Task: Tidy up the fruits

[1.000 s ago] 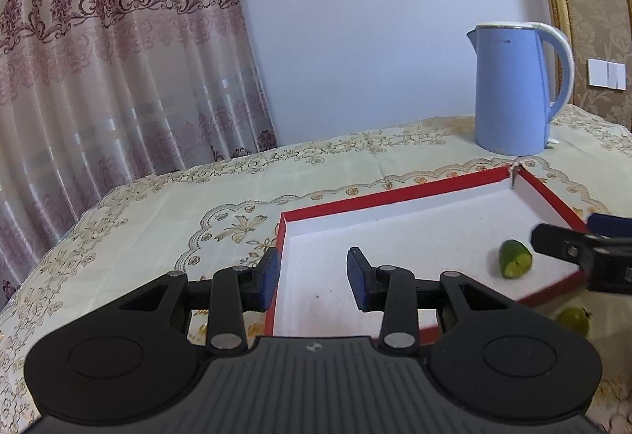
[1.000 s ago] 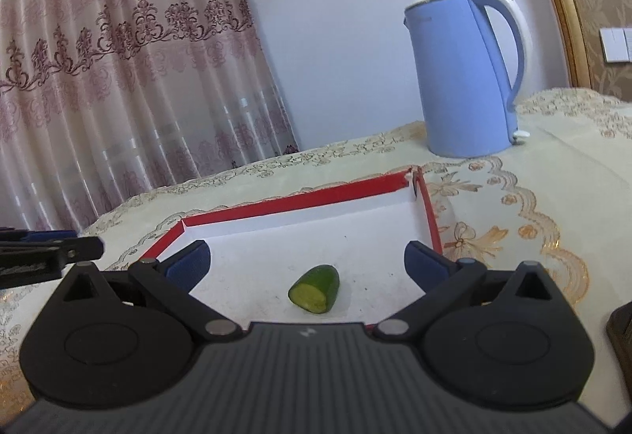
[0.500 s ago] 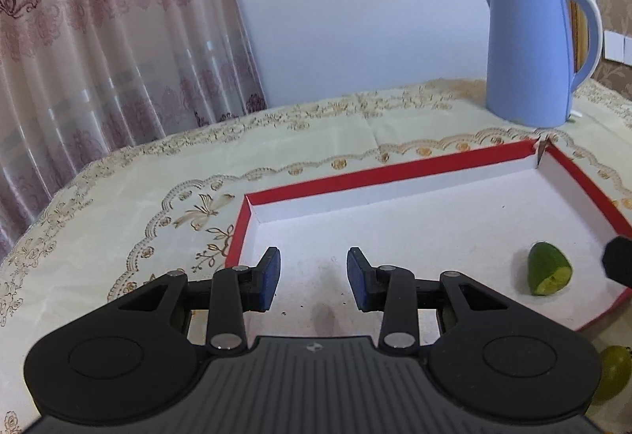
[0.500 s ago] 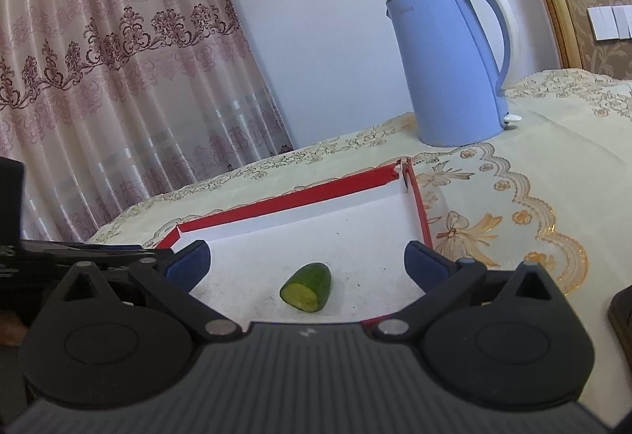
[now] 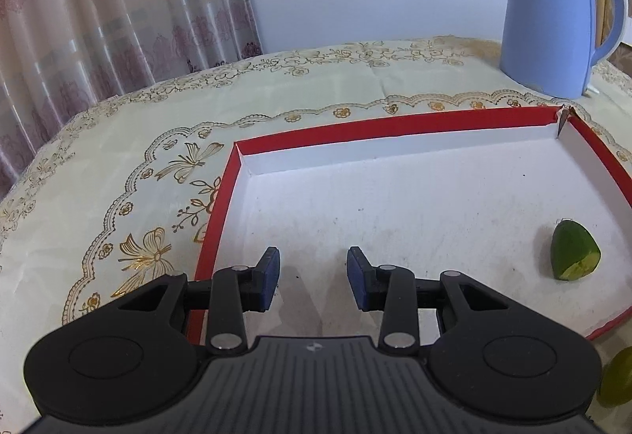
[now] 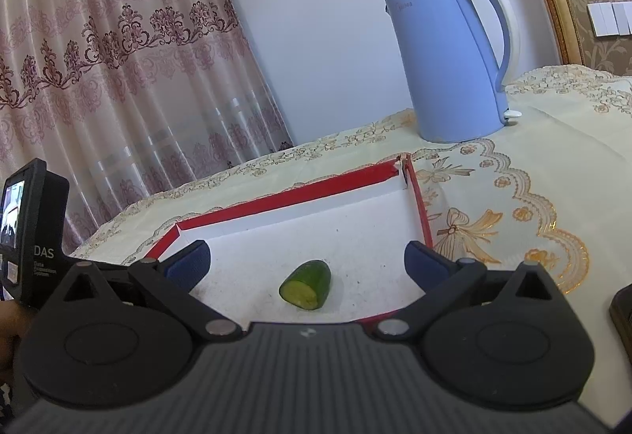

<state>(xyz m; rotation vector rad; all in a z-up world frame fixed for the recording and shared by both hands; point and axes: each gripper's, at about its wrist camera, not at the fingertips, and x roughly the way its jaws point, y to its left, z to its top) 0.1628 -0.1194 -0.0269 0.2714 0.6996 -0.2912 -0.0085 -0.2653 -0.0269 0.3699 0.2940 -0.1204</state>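
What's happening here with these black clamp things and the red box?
A person is sorting fruit on a table with a hand-held tool in each hand. A cut green fruit piece already lies inside the shallow red-edged white box. The right tool hovers over it with its jaws wide open, gripping nothing. The left tool is over the box's near left corner, jaws narrow and empty. Another green fruit waits outside the box.

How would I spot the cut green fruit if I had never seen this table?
Find the tall blue kettle on the embroidered tablecloth; in front of it lies a shallow red-edged tray with a white floor. The cut green fruit lies alone inside it, its pale sliced face showing, unlike the whole green fruit left outside the tray's near edge.
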